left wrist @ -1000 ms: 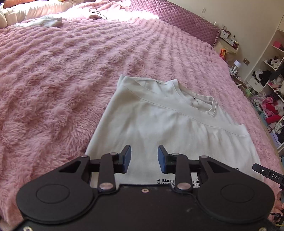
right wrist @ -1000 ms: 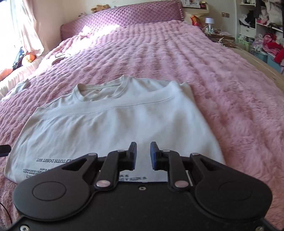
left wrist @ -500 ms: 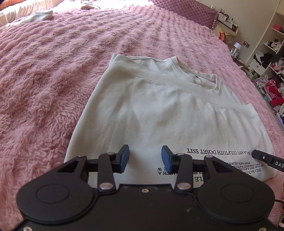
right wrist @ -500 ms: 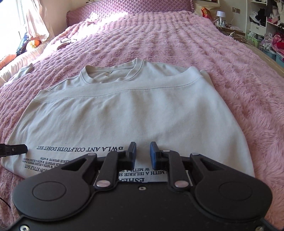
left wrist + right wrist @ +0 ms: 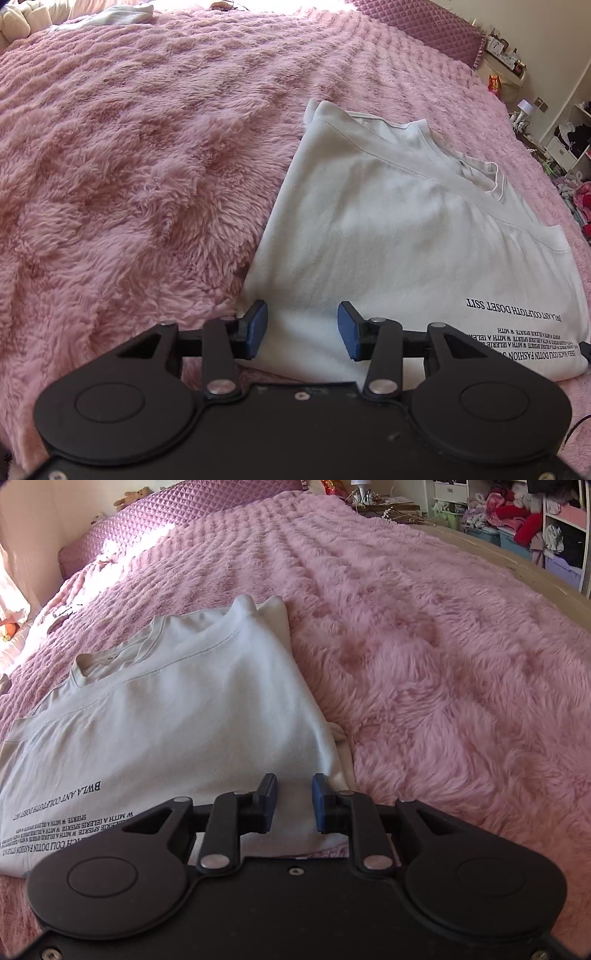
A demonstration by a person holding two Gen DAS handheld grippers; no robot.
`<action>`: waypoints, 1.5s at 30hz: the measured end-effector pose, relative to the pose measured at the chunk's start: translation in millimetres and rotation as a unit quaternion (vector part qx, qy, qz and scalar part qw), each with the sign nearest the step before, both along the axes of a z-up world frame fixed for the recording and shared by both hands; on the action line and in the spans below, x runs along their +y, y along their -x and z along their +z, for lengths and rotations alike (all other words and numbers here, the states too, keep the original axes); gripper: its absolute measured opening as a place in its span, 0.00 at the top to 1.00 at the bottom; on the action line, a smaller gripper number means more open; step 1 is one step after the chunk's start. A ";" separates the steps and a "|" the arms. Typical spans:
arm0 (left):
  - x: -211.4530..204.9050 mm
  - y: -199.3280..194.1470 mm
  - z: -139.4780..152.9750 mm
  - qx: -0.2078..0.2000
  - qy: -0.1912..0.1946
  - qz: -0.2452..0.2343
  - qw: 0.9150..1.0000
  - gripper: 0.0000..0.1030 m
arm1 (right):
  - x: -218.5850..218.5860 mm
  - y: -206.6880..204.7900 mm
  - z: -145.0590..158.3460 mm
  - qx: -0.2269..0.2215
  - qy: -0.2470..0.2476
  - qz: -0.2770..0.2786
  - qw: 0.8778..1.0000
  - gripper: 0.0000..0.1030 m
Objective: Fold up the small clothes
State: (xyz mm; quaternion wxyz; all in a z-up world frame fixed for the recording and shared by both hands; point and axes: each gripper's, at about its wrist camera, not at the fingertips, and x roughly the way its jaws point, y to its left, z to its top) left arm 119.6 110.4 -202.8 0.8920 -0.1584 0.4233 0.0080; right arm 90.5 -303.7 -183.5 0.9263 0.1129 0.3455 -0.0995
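Shirt [image 5: 399, 236], white, partly folded: its near hem lies under both sets of fingers, left gripper [image 5: 302, 329] parted wide over one corner, right gripper [image 5: 294, 802] narrowly parted over the other, neither grasping (jaws have just been opening, left). Long axis runs away from the fingers across the pink blanket [image 5: 129, 166].

The black body of the left tongs [image 5: 301, 326] is covering the near hem of the white shirt [image 5: 406, 229], and the picture's right edge is cutting off its printed lines [image 5: 517, 332]. On the far shelves [image 5: 535, 520], heaped clothes are blurring together.
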 end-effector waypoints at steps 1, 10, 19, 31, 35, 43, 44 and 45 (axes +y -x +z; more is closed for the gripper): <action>-1.3 -0.6 1.2 0.002 -0.002 0.001 1.000 0.57 | 7.0 -0.7 3.2 0.003 0.020 0.001 1.000 0.85; 3.9 33.8 41.3 -0.012 0.056 0.013 0.998 0.54 | 114.4 11.9 47.6 -0.048 0.029 0.113 0.992 0.76; 13.9 72.6 28.7 0.014 0.127 0.056 0.990 0.52 | 185.5 -4.1 4.8 0.008 0.094 0.150 0.984 0.76; 19.9 60.5 7.1 0.003 0.212 0.111 0.971 0.52 | 192.6 13.3 -14.1 0.016 0.128 0.159 0.979 0.75; 23.1 58.8 -6.8 0.002 0.234 0.154 0.960 0.52 | 182.4 14.6 -8.0 0.004 0.077 0.156 0.985 0.59; 29.2 53.4 -29.0 -0.056 0.269 0.213 0.937 0.52 | 184.6 14.0 -12.3 0.005 0.081 0.159 0.984 0.58; 29.4 51.8 -29.3 -0.062 0.274 0.217 0.935 0.52 | 183.8 14.3 -12.1 0.005 0.079 0.159 0.984 0.58; 29.5 49.9 -29.8 -0.066 0.279 0.220 0.932 0.52 | 183.1 13.7 -12.0 0.005 0.077 0.159 0.984 0.58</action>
